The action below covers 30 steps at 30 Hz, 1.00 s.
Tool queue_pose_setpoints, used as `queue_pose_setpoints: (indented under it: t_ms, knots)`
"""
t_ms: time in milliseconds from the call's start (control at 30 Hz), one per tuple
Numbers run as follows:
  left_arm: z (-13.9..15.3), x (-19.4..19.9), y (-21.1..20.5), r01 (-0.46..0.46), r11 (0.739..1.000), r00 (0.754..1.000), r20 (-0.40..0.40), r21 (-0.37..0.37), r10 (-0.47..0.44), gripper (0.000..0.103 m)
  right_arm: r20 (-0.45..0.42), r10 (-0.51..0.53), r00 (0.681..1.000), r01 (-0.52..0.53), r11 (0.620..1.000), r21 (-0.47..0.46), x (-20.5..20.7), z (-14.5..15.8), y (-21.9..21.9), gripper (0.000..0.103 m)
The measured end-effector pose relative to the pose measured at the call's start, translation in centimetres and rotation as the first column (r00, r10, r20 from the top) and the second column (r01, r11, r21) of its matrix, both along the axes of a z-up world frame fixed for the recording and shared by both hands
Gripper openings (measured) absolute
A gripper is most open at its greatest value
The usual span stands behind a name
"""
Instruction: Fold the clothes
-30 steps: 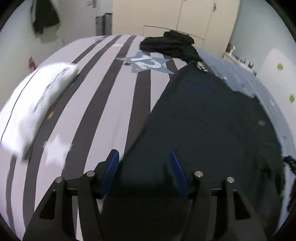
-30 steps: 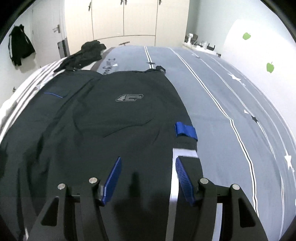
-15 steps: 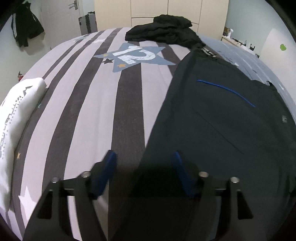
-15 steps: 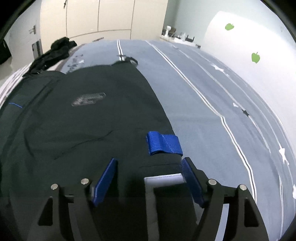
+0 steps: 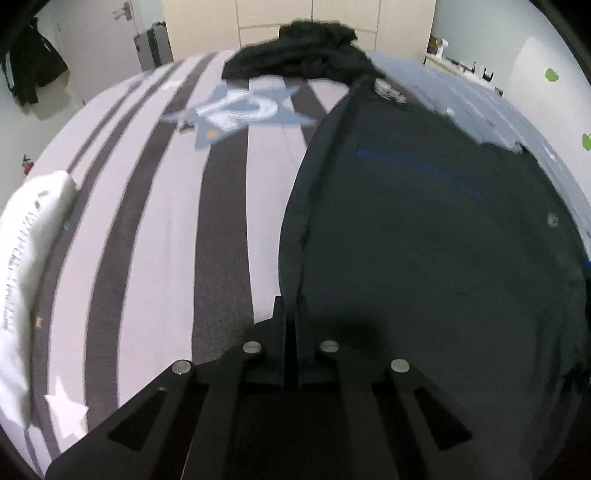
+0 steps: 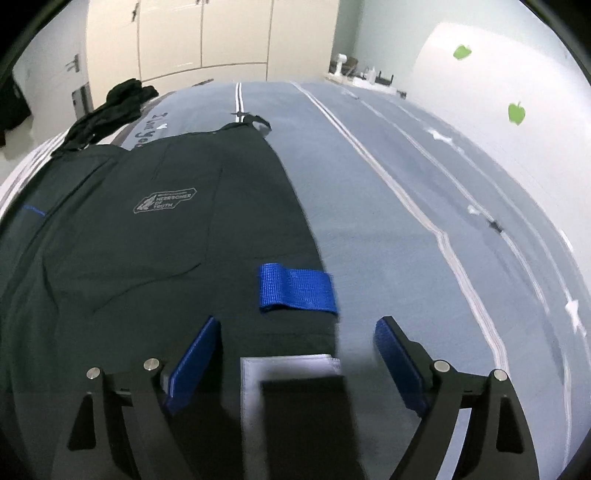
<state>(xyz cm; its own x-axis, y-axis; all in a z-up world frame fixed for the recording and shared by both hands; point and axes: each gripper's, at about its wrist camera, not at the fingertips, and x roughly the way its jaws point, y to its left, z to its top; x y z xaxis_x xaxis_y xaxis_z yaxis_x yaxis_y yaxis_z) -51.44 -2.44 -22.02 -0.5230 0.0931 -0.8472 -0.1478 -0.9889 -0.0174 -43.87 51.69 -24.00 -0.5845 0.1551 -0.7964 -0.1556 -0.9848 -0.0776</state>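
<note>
A dark garment (image 5: 424,240) with a thin blue line and a small printed logo lies spread flat on the bed. My left gripper (image 5: 291,306) is shut on the garment's left edge, and a fold of the cloth rises into the jaws. In the right wrist view the same dark garment (image 6: 166,240) fills the left half. My right gripper (image 6: 295,332) stands open low over its right edge. A blue strap loop (image 6: 297,290) lies just ahead of the fingers, and a white band (image 6: 290,369) lies between them.
The bed cover is grey with dark stripes (image 5: 155,221) on the left and blue-grey with white lines (image 6: 406,221) on the right. A pile of black clothes (image 5: 306,51) lies at the far end. A white folded item (image 5: 29,258) sits at the left edge. Wardrobe doors (image 6: 203,33) stand behind.
My left gripper has gone from open to shut on the garment's left edge. My right gripper has shifted toward the garment's right edge, closer to the blue loop, and stays open.
</note>
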Motion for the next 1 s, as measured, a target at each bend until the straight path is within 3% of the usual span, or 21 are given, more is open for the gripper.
queue_pose_setpoints:
  t_ms: [267,500,600,800,1000]
  knots:
    - [9.2,3.3,6.3,0.089,0.994,0.991,-0.104,0.058,-0.083,0.001,-0.012,0.067,0.998,-0.067,0.997,-0.033,1.2,1.1,2.0,0.084]
    - [14.9,7.2,19.2,0.189,0.966,0.976,-0.143,0.178,-0.164,0.001,-0.032,0.14,0.99,-0.142,0.983,-0.114,1.6,3.0,4.6,0.084]
    - [14.8,8.1,25.6,0.198,0.953,0.975,-0.144,0.23,-0.168,0.001,-0.046,0.124,0.991,-0.13,0.98,-0.151,2.3,3.9,7.3,0.084]
    - [11.1,10.0,38.6,0.139,0.931,0.989,-0.103,0.337,-0.11,0.001,-0.038,0.108,0.993,-0.111,0.989,-0.097,3.6,4.6,14.0,0.084]
    - [6.3,11.4,49.3,0.168,0.931,0.986,-0.072,0.325,-0.152,0.001,-0.023,0.048,0.999,-0.049,0.997,-0.054,4.3,3.7,20.2,0.084]
